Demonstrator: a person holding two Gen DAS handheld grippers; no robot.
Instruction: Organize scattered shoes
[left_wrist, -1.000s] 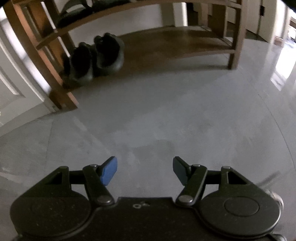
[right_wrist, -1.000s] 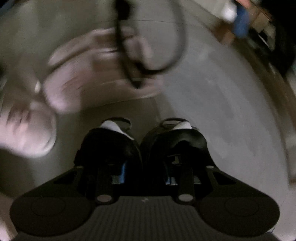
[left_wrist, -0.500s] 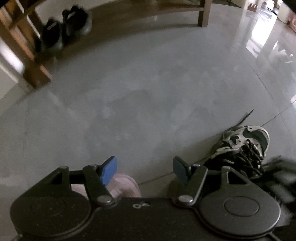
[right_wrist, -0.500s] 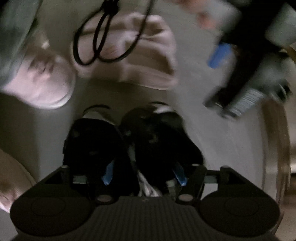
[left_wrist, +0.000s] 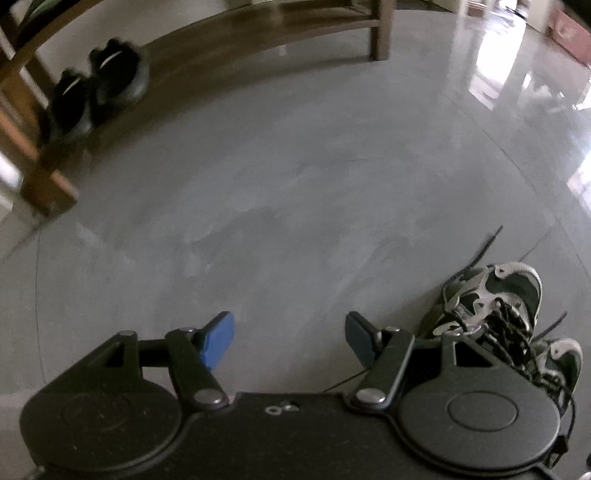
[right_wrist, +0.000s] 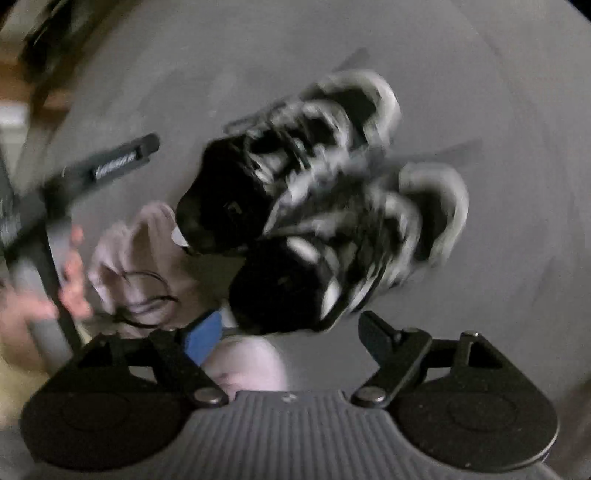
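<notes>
Right wrist: your right gripper (right_wrist: 291, 332) has just been opening, jaws wide, empty, sneakers (right_wrist: 317, 206) ahead; light, floppy-laced—pinch the stiff heel collars.

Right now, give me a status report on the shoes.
Right hand-held gripper just opened, black-and-white laced sneakers loose on grey floor. Left hand-held gripper open, empty. Black shoes on wooden rack. Nothing blocking.

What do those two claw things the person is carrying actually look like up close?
Both are matte black plastic. The left gripper and right gripper each have two round discs at the base, hinged link arms with silver pivot bolts, and blue fingertip pads. The right one's body is ribbed grey; the left one's is smooth black with a small marking.
</notes>
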